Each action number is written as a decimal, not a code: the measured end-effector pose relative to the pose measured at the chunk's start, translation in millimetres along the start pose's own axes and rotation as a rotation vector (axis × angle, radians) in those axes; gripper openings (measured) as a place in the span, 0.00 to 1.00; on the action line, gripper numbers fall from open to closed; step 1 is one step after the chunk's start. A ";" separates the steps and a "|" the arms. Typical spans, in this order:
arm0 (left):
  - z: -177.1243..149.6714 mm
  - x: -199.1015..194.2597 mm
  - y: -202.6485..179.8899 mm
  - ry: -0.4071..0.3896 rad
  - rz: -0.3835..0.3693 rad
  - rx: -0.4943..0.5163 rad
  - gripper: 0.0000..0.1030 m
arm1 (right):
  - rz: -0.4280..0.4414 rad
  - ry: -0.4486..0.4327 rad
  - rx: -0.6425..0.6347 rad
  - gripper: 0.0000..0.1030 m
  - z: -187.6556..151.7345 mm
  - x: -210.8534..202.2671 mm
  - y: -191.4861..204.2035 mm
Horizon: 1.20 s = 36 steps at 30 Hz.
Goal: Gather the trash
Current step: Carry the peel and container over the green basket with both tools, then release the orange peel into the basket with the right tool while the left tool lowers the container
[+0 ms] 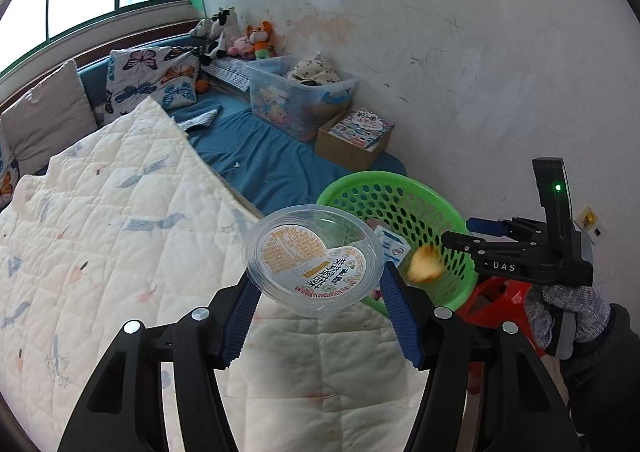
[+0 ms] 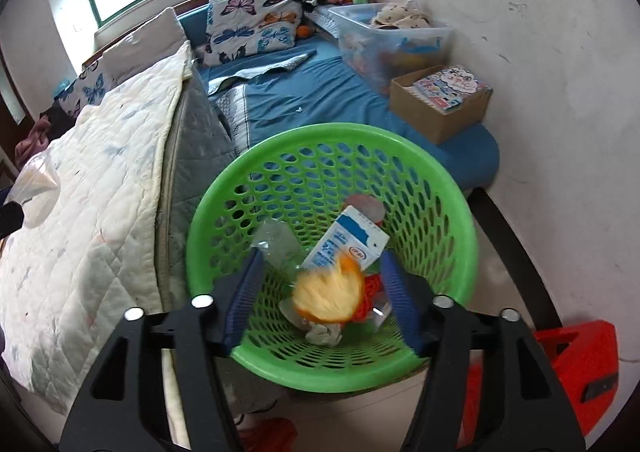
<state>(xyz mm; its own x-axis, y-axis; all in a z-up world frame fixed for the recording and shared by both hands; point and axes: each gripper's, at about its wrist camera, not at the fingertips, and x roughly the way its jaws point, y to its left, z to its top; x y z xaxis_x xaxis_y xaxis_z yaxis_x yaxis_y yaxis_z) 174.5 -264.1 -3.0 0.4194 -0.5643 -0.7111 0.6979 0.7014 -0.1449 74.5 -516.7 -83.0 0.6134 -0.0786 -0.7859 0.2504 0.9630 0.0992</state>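
A: Left gripper (image 1: 316, 284) — pads pinching a clear plastic cup (image 1: 314, 258) across its rim, printed foil lid half peeled. Right gripper (image 2: 320, 284) — jaws spread, nothing between the pads; a blurred yellow fruit scrap (image 2: 326, 298) sits just below them, apparently mid-drop.

B: Order of things, big to small?

A: Quilted bed cover (image 1: 100, 232) filling 9 o'clock in the left view. Green mesh basket (image 1: 400, 208) at 2 o'clock from the cup, just beyond it, propped by a red stool (image 1: 496, 296). Inside, a blue-and-white carton (image 2: 348, 242), crumpled wrappers, the scrap.

B: The relation that matters?

A: Basket mouth lies up-right of the held cup. Left hand carries it; right is over the basket. I'd judge a short carry toward 2 o'clock, then release.
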 end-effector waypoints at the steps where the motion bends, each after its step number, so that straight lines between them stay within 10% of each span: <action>1: 0.7 1.6 -2.1 0.002 -0.002 0.003 0.57 | -0.005 -0.004 0.004 0.62 -1.2 -2.5 -2.7; 36: 14.3 94.7 -77.2 0.133 -0.070 0.079 0.58 | 0.022 -0.058 0.045 0.69 -27.9 -47.0 -24.8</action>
<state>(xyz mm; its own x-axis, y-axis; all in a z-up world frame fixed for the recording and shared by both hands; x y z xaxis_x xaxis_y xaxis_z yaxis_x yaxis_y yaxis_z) 168.6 -377.9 -49.3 0.2916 -0.5441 -0.7867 0.7682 0.6233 -0.1464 18.6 -529.7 -65.5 0.6609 -0.0735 -0.7469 0.2689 0.9523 0.1441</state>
